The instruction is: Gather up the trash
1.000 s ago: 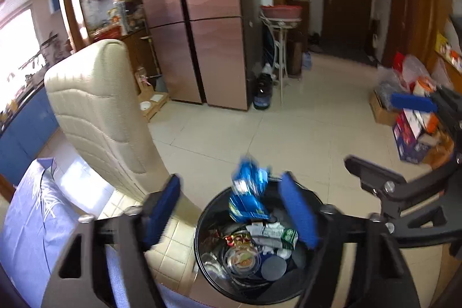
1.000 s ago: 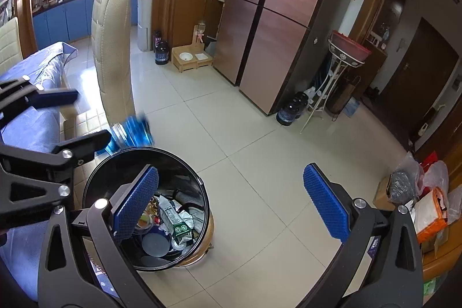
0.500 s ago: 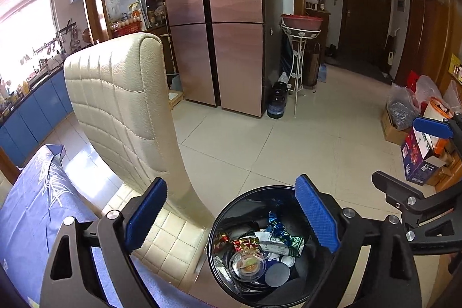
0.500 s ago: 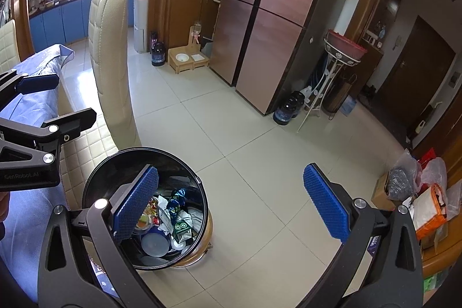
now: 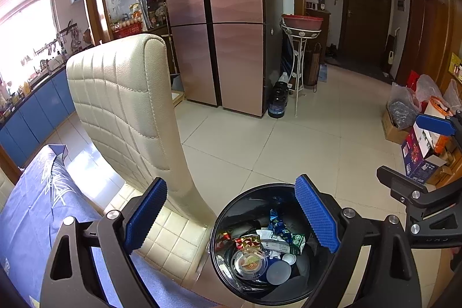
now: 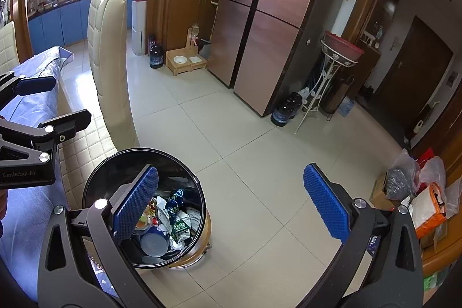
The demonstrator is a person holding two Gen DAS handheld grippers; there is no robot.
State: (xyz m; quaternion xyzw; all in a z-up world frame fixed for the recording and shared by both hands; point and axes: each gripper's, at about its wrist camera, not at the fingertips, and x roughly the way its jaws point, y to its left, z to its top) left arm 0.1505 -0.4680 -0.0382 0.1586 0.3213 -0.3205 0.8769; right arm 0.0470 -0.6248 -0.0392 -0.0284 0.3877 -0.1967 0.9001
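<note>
Now | left gripper (image 5: 231, 217): jaws wide, just widened, empty | right gripper (image 6: 231, 204): jaws wide, empty | crumpled blue foil wrapper (image 5: 278, 224): inside round black trash bin (image 5: 222, 224), atop other litter beside cream quilted chair (image 5: 127, 111)

Right claw (image 6: 231, 204) spread, empty; blue wrapper (image 6: 175, 202) inside bin (image 6: 95, 178)

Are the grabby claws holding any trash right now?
No. The left gripper and the right gripper are both open and empty. The blue wrapper already lies inside the trash bin.
</note>
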